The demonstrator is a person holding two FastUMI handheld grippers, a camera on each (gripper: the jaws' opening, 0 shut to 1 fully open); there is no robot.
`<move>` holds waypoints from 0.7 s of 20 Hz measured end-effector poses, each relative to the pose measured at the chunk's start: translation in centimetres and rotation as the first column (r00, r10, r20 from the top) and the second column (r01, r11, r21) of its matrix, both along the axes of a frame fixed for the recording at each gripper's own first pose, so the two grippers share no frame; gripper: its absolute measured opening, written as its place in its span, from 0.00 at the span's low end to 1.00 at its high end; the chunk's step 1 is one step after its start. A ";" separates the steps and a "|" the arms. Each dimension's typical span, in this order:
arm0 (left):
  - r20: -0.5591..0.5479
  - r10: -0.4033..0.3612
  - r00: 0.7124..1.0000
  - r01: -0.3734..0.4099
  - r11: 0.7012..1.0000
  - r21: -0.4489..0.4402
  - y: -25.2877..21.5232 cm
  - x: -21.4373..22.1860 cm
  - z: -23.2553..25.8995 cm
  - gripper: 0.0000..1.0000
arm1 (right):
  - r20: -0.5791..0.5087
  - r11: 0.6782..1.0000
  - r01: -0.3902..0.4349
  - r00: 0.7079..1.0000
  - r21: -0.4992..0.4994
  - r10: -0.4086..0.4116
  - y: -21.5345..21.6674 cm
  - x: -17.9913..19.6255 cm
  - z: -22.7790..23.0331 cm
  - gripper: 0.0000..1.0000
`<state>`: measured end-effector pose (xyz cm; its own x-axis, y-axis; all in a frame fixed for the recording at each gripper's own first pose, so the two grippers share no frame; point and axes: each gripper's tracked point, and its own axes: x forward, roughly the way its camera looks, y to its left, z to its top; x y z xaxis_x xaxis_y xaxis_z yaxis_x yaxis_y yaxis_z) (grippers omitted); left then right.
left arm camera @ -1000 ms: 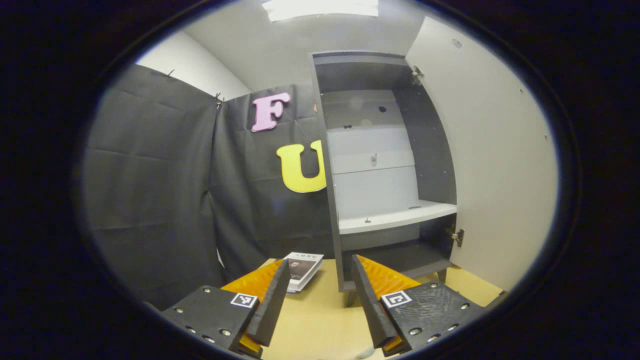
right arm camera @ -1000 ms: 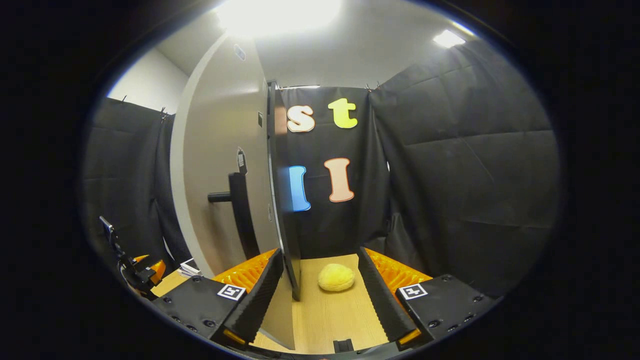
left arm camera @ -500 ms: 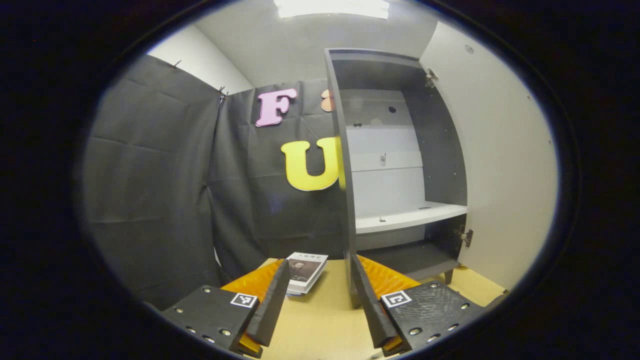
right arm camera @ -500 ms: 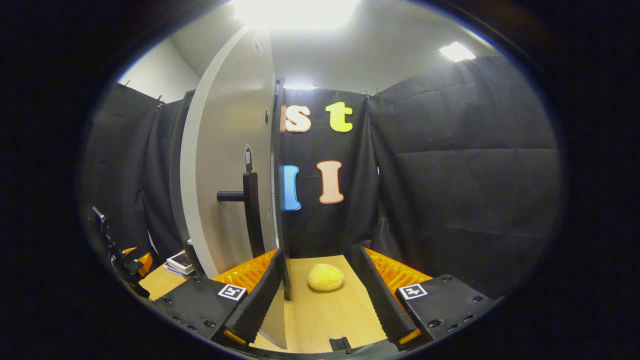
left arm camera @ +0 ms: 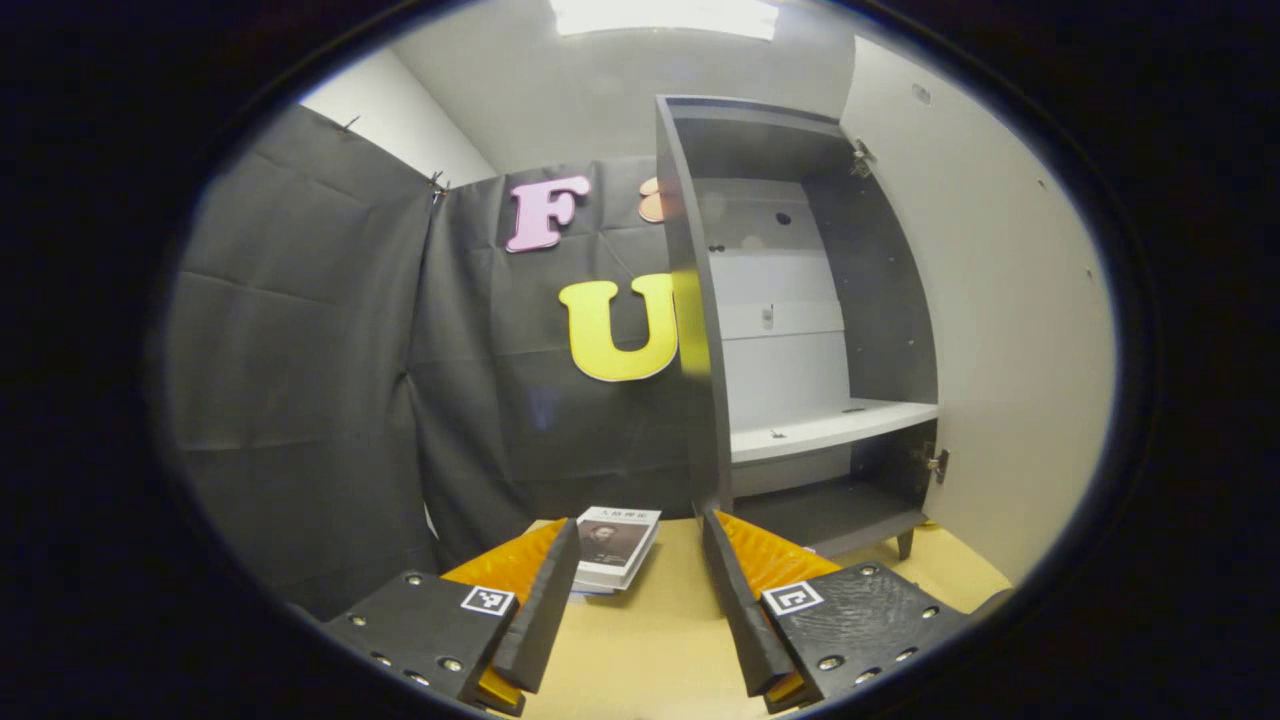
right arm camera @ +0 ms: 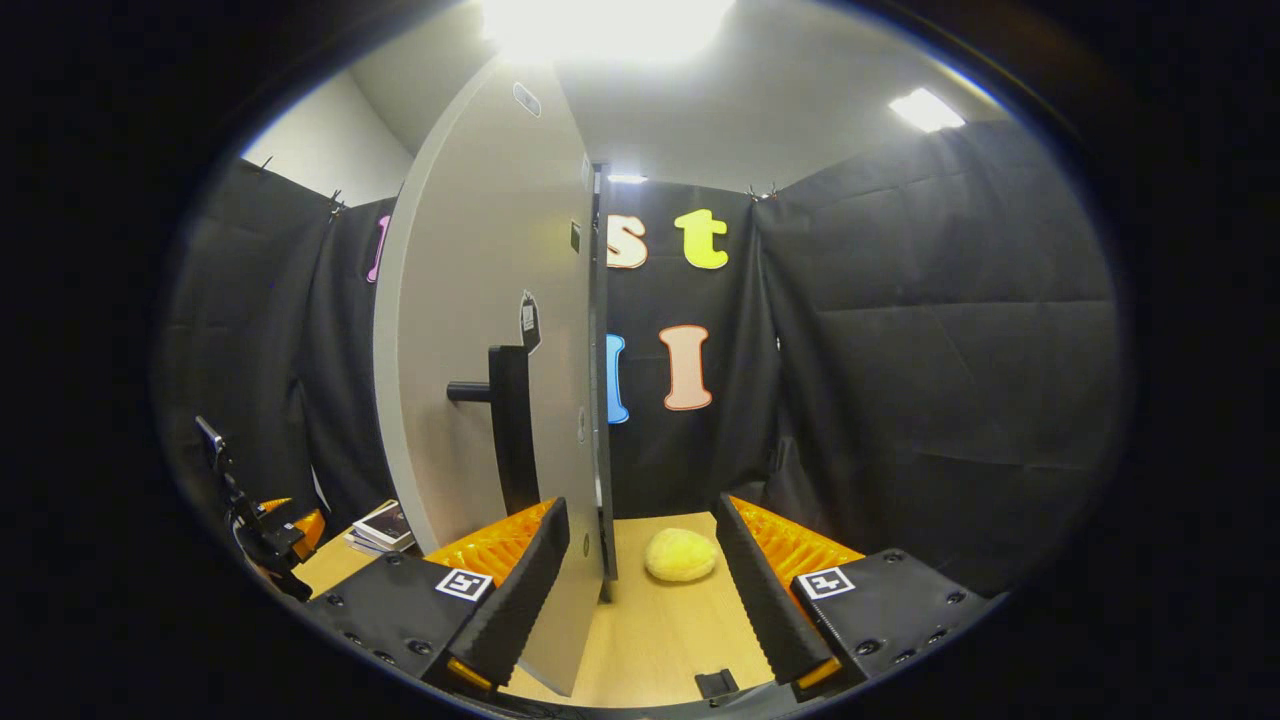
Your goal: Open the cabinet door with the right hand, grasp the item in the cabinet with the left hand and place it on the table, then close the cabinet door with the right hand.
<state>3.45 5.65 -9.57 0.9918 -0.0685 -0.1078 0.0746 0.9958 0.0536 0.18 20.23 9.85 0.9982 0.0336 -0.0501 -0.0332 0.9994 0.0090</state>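
Left gripper [left arm camera: 640, 580] at bottom centre of the left gripper view: fingers spread apart, nothing between them, hovering over the light wooden table [left arm camera: 640, 650]. Just beyond its fingertips, centre-low in frame, a small stack of white booklets with a dark cover picture [left arm camera: 612, 545] lies flat on the table, beside the left wall of the cabinet. Tall dark grey cabinet [left arm camera: 700, 330] fills centre-right of that view, standing on short legs, with the pale grey cabinet door [left arm camera: 1000, 320] swung wide open along the right edge. Inside: one white shelf [left arm camera: 830, 428] mid-height, dark bottom compartment below it, both bare apart from small fittings. Right gripper [right arm camera: 640, 590] at bottom centre of the right gripper view: jaws also apart, gripping nothing; the open door's lower edge stands just in front of the inner side of its left finger [right arm camera: 515, 600], contact can't be judged. Black bar handle [right arm camera: 505, 430] on the door face sits centre-left, above that finger. Round yellow soft item [right arm camera: 680, 556] rests on the table between the right gripper's fingers in frame but farther off, past the door edge. The left gripper also shows at lower left of this view, near the booklets.
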 end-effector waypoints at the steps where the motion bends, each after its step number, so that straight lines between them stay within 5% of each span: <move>1: -0.002 0.000 1.000 0.000 1.000 -0.001 0.5 0.1 -0.2 0.74 | 0.001 1.000 -0.008 1.000 0.002 0.008 0.6 -0.1 0.0 0.92; 14: -0.026 0.002 1.000 -0.002 1.000 0.007 5.1 -0.7 -2.0 0.74 | 0.008 0.995 -0.103 0.995 0.002 0.103 8.6 0.5 0.0 0.92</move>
